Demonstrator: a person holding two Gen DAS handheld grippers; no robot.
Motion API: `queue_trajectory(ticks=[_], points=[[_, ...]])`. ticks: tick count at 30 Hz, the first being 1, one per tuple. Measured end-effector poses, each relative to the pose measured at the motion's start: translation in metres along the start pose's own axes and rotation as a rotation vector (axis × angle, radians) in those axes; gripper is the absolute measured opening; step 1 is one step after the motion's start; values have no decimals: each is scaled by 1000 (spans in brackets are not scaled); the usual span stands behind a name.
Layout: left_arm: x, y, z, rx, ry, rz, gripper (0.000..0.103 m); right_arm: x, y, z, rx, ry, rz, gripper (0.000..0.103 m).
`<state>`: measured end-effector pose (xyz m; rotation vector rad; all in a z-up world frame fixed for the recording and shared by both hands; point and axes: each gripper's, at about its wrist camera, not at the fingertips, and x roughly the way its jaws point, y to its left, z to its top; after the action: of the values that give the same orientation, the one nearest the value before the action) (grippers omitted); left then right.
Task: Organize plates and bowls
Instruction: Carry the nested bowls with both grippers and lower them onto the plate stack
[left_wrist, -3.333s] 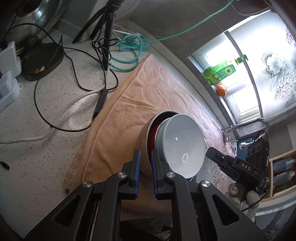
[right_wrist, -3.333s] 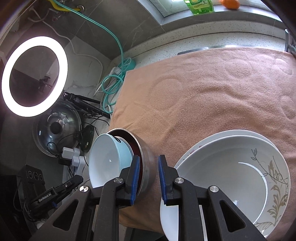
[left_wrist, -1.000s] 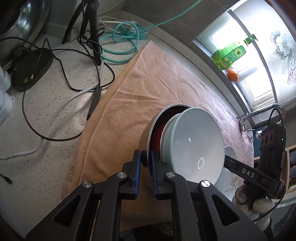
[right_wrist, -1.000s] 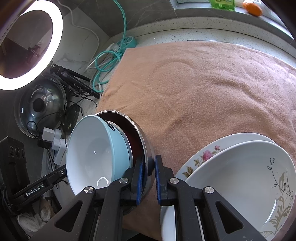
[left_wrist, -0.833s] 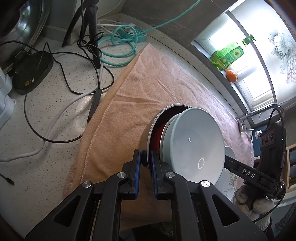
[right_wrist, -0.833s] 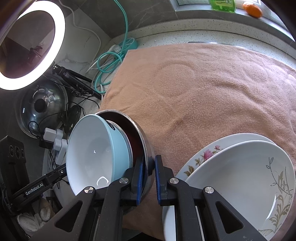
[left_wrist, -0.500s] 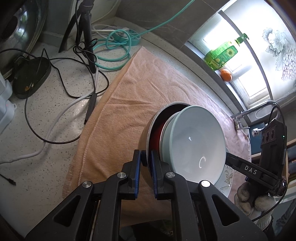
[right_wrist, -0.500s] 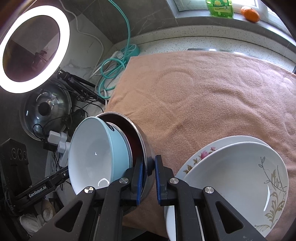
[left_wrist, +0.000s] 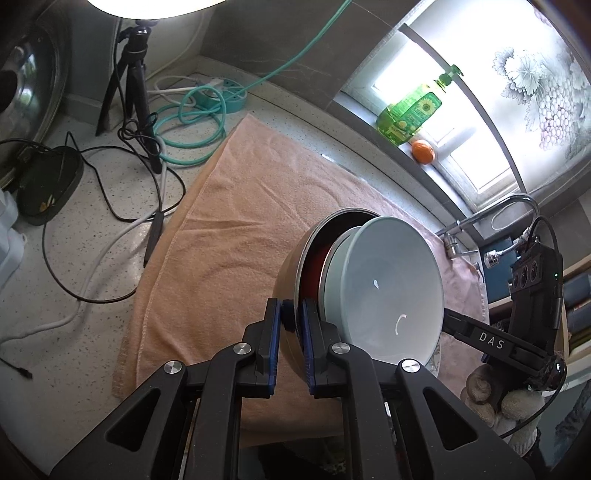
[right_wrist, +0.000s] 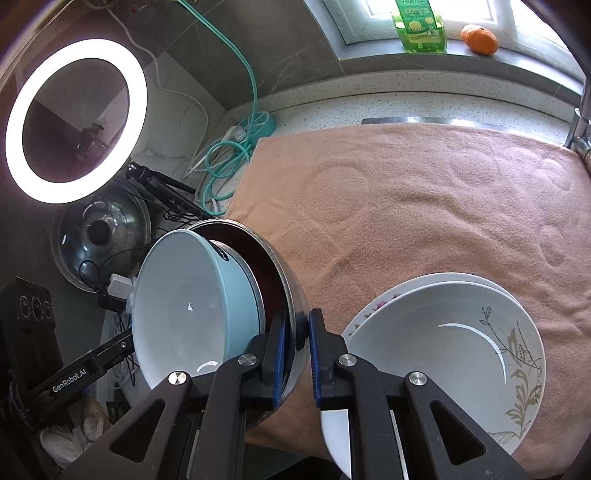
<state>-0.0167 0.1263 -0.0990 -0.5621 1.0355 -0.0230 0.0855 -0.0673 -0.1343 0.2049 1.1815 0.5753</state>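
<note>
A peach towel (right_wrist: 424, 206) covers the counter. At its near right lie two stacked white plates (right_wrist: 443, 350). At its near left, the steel bowl (left_wrist: 295, 266), tilted, holds a pale blue bowl (right_wrist: 184, 306). The left gripper (left_wrist: 291, 325) and the right gripper (right_wrist: 297, 336) each clamp the steel bowl's rim.
</note>
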Motion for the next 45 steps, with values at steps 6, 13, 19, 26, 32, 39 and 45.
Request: queue_trajectory(ticks=[6,13,19,26,32,39,45], points=[[3,-20,0,41,3,-27,10,-21,-12,-1,26,-30,-11,11],[14,-45,-4,81,31,-59,10,-44,-34,-7,66,-59,-34,11],[22,-62,-8,114,53,-79,10,-60,-51,-14,96,-75,-50,11],[35,-81,-16,151,93,-99,10,-76,-72,-24,131,-88,-79,11],[47,-97,-22,184,125,-107,10,-85,-91,-33,161,-92,-104,11],[58,-106,-29,204,163,-109,10,-86,-106,-44,189,-83,-123,11],[63,-111,-36,218,187,-108,10,-86,-116,-53,212,-74,-129,11]])
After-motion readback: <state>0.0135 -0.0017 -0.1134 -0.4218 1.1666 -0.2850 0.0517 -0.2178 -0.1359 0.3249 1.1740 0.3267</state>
